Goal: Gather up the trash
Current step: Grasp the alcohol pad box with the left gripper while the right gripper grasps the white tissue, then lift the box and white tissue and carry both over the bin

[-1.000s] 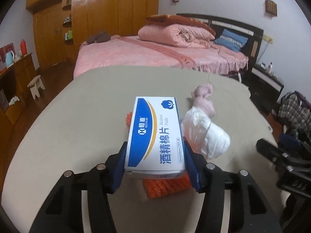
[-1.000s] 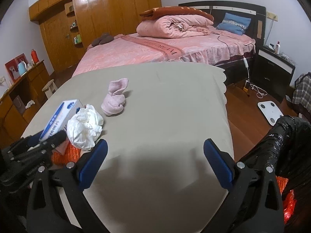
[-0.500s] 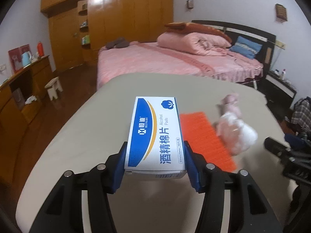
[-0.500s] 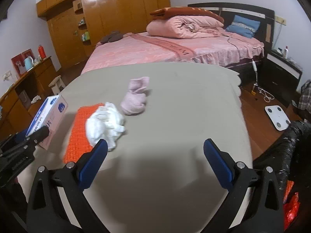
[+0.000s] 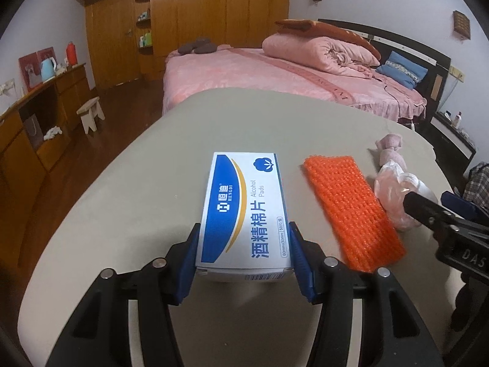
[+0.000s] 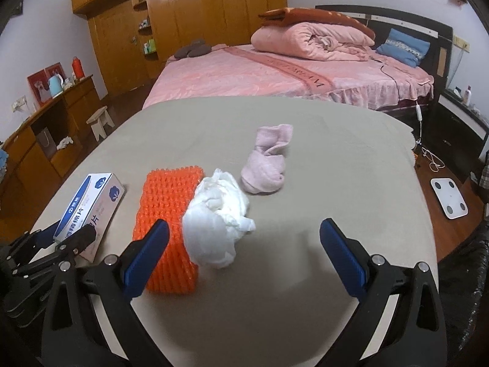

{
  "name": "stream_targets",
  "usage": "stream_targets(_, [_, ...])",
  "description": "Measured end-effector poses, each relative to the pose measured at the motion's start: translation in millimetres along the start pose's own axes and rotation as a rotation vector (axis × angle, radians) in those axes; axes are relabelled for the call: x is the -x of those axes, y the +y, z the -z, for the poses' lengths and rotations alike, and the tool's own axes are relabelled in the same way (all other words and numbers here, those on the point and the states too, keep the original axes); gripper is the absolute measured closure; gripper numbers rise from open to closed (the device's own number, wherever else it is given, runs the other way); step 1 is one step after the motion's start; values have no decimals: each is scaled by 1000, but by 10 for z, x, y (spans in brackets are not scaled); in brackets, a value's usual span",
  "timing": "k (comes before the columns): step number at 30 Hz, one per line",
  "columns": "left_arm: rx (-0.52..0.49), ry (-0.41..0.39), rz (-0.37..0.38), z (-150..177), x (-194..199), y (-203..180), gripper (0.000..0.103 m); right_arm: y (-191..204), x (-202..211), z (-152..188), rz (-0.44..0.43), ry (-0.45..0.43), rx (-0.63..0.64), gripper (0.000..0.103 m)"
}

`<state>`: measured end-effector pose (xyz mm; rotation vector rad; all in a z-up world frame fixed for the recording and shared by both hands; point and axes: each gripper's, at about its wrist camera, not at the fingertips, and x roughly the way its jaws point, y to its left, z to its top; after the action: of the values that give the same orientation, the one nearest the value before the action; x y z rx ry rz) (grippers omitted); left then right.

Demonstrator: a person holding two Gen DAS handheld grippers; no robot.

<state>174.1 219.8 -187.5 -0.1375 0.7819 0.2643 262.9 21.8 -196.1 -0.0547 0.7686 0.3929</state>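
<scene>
Cardboard, blue and white, fills the left gripper point(image 5: 244, 255): the alcohol pads box point(image 5: 244, 208) sits clamped between its blue pads, jaws about half spread and pressing on the box's two long sides, with the box held over the near left part of the grey table point(image 5: 128, 202). To its right, flat on the table, lies the orange mesh pad point(image 6: 169, 229), and against that pad's right edge rests the crumpled white tissue point(image 6: 217, 229). Farther off and a little right sits the rolled pink sock point(image 6: 267, 165), apart from the tissue. At the far right edge of the right wrist view a black trash bag point(image 6: 470, 275) hangs beside the table.

Judging by the layout, the step in hand is carrying the box away as the first collected piece; it has not reached the bag, which is well apart across the table. The next move probably calls for bringing the box over the bag's mouth before letting go, and the mouth itself is not visible.

Right gripper point(image 6: 244, 255) hangs over the table with jaws wide apart and nothing between them, the tissue just ahead of its left finger.
</scene>
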Motion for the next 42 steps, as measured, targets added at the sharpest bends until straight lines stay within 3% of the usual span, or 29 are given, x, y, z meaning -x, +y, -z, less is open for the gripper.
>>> stream_targets(3, [6,10,4,16,-19,15,49,34,-67,3,-8,27,8,22])
stream_targets(5, [3,11,3,19,-20,7,49,67,-97,5,-9,38,11,23])
stream_targets(8, [1,15,2,27,-35,16,49,88,-144,23,-21,58,13,31])
stream_targets(13, [1,18,2,26,-45,14,49,102,-203,48,-56,91,8,60])
stream_targets(16, [0,18,1,26,-44,14,49,113,-177,67,-69,86,9,70])
stream_targets(27, [0,18,1,25,-45,14,49,-20,45,133,-57,55,3,71])
stream_targets(42, [-16,20,-11,56,-40,-15,49,-205,-14,239,-27,105,-50,71])
